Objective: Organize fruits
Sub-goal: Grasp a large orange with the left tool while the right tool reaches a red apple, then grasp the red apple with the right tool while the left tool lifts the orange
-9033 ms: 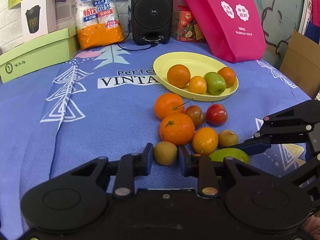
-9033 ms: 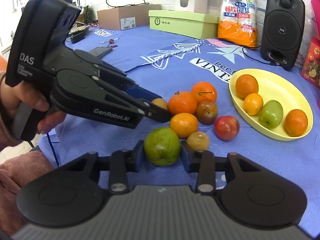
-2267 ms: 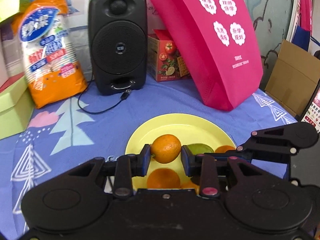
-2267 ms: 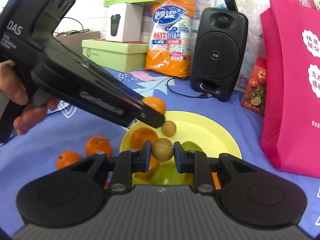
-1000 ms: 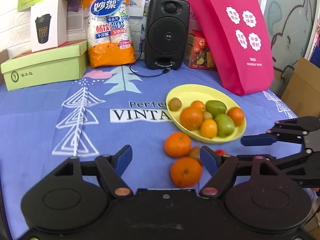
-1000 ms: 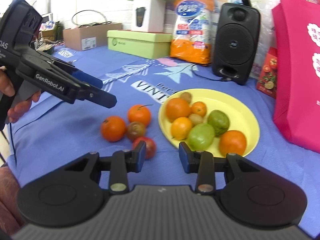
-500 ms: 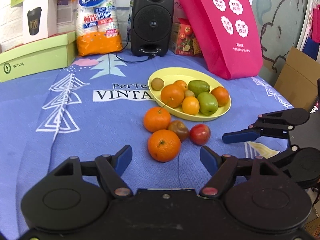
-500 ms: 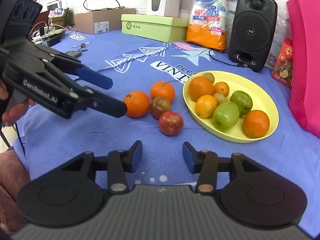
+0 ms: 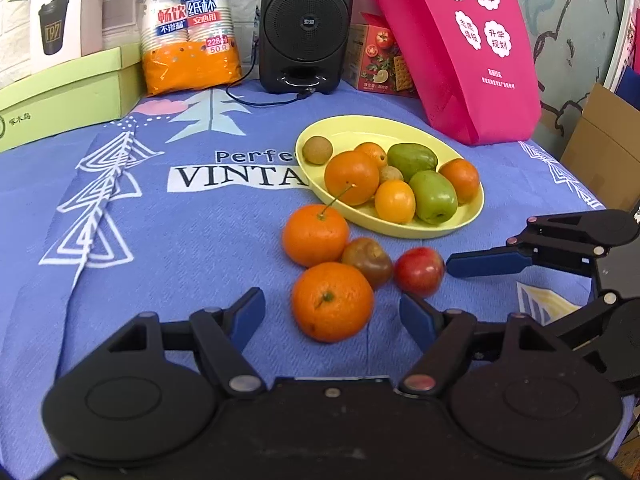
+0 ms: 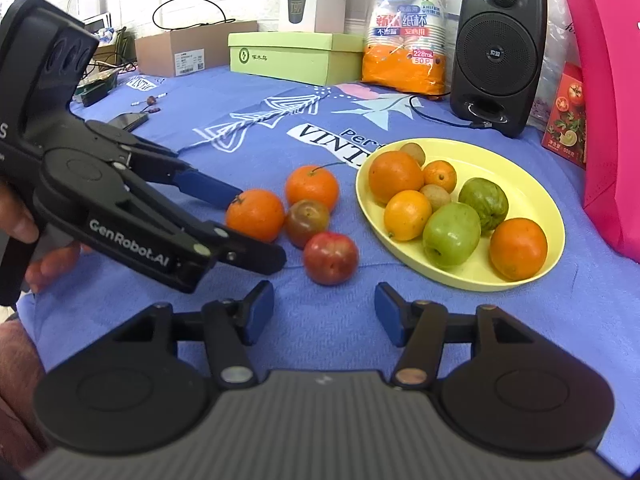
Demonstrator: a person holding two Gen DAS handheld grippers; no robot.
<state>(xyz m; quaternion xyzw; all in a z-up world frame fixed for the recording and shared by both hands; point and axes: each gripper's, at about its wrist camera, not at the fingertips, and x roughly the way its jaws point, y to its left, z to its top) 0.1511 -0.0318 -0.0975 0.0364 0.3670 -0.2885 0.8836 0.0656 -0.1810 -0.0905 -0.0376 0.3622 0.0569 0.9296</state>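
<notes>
- Left gripper (image 9: pixel 332 314): jaws wide, empty, an orange (image 9: pixel 332 300) on the cloth between its tips, untouched.
- Right gripper (image 10: pixel 324 314): jaws have just been opening, nothing between; red apple (image 10: pixel 330 258) just ahead.
- Yellow plate (image 10: pixel 532 188) of fruit beyond, right.

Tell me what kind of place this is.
Probably a cluttered office or storeroom, not a kitchen: cardboard boxes, a speaker, and a pack of paper cups crowd the back of the cloth-covered table.
</notes>
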